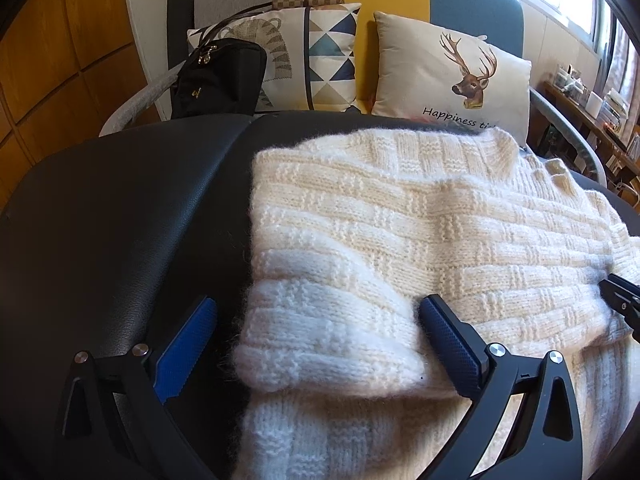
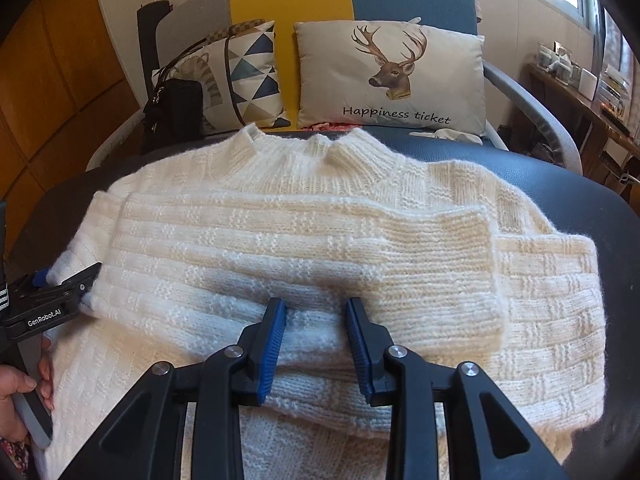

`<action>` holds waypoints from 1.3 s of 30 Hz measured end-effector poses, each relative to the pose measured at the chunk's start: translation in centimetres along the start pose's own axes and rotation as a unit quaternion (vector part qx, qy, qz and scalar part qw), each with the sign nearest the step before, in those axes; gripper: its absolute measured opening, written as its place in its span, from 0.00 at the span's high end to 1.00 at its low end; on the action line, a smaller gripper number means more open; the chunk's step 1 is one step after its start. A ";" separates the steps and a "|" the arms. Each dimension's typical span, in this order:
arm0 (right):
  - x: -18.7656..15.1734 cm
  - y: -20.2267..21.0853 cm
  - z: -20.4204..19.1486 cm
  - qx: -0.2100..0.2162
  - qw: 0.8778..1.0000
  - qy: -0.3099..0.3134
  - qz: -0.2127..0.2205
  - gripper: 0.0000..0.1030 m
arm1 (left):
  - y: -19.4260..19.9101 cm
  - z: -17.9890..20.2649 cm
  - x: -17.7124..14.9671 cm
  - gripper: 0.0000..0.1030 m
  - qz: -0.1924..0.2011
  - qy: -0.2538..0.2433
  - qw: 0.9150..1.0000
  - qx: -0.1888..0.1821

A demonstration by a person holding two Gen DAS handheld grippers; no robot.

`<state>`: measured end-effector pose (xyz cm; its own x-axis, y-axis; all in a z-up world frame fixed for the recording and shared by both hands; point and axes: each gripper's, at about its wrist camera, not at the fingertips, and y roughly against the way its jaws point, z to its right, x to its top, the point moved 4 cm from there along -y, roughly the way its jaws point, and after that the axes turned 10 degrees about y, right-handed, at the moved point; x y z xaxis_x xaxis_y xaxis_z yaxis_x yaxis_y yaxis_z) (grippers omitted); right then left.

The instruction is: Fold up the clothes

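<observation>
Two tongs meet a cream sweater [image 2: 304, 240] on a black seat [image 1: 120, 208]: left tongs [image 1: 316, 320] spread wide around its folded cuff, right tongs [image 2: 316, 312] clamped on a fold.

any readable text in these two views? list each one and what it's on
"Happiness ticket": on the deer cushion, under the stag's head; the left wrist view cuts it off at "Happiness ti".
"GenRobot.AI": on the body of the left gripper, seen in the right wrist view.
Gold emblem on the black bag: too small to read.
Items on the side shelf: too blurred to read.
</observation>
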<state>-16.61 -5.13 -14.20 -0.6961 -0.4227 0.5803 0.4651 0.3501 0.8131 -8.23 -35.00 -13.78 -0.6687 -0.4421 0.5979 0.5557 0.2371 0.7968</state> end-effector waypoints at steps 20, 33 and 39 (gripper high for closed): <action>-0.4 2.9 3.5 0.006 0.999 -0.043 0.020 0.69 | 0.1 0.3 -0.6 0.00 0.002 -0.028 1.000 -0.009; 1.8 3.0 5.0 0.057 0.997 -0.035 0.026 0.69 | 1.1 2.0 2.4 0.00 0.023 -0.014 0.998 -0.059; 5.6 0.4 5.6 0.044 0.999 -0.014 0.013 0.69 | -1.4 7.2 4.9 0.00 0.025 -0.089 0.994 -0.054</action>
<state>-23.45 -2.66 -10.92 -0.6999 -0.3896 0.5986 0.4339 0.4338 0.7896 -15.85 -31.31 -11.35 -0.7107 -0.2696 0.6498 0.6334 0.1567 0.7578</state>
